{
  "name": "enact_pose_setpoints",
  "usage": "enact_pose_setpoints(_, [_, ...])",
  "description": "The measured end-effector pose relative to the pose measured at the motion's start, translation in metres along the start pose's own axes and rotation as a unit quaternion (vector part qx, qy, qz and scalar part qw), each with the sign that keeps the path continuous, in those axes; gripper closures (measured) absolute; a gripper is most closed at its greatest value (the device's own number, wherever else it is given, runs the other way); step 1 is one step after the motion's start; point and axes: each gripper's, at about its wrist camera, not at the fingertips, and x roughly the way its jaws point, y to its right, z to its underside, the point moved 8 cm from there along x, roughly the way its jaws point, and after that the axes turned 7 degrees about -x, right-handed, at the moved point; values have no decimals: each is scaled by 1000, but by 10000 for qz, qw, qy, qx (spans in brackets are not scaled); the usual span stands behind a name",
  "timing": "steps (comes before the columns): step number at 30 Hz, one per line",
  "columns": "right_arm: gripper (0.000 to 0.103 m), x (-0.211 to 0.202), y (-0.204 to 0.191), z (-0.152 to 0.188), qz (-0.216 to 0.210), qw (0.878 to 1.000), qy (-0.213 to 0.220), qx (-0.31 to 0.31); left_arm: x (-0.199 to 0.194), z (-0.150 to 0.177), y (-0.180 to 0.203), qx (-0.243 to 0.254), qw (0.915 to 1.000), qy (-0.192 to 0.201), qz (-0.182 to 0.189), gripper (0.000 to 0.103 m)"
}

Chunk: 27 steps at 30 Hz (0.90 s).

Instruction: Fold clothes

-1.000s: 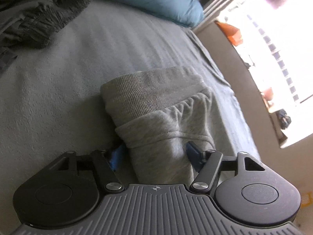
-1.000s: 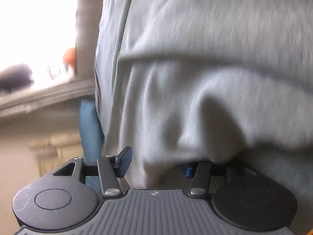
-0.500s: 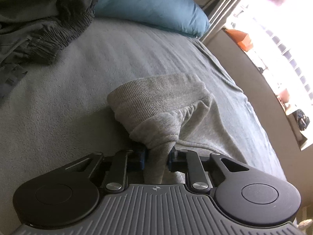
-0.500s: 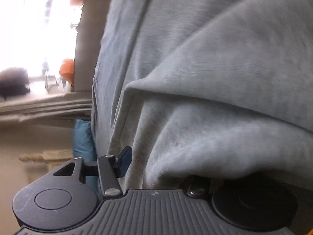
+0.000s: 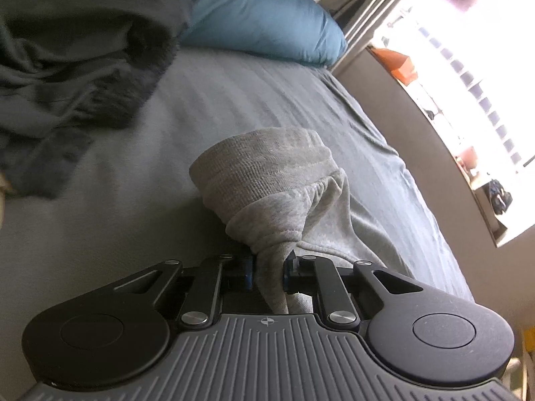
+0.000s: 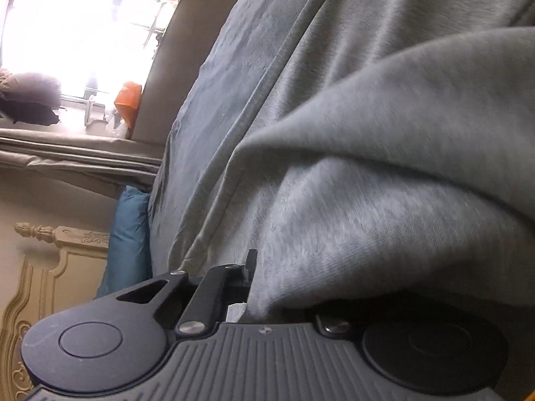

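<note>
grey fleece, the light grey sweatpants (image 5: 267, 180), is seen bunched on a bed (image 5: 217, 107) covered in grey bedding, toward the bed's window-side edge. a ribbed cuff end is gathered and pinched between the closing blue pads of the left gripper (image 5: 267, 272). in the right wrist view, cloth of the same garment (image 6: 384, 167) is draped over the right gripper (image 6: 264, 287), whose jaws are closing on it; one finger is hidden. dark clothes (image 5: 67, 67) are piled at the far corner, beside a blue pillow (image 5: 267, 23).

Blue pillow (image 5: 267, 23) on the grey bed (image 5: 234, 100), orange object (image 5: 398, 63) by the bright window (image 5: 474, 50).
</note>
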Motion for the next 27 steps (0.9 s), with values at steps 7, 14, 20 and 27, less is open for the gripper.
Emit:
enact_pose_setpoints(7, [95, -38, 15, 41, -56, 9990, -414, 184, -62, 15, -44, -16, 9991, -372, -203, 90])
enact_pose_setpoints(14, [92, -52, 45, 63, -11, 9957, -917, 132, -86, 41, -79, 251, 9978, -496, -359, 86])
enact_pose_setpoints(20, [59, -79, 39, 69, 419, 9793, -1811, -805, -91, 45, -84, 466, 9966, -607, -291, 74])
enact_pose_setpoints(27, [58, -130, -61, 107, -7, 8932, -2819, -3502, -110, 49, -91, 557, 9965, -451, -424, 57])
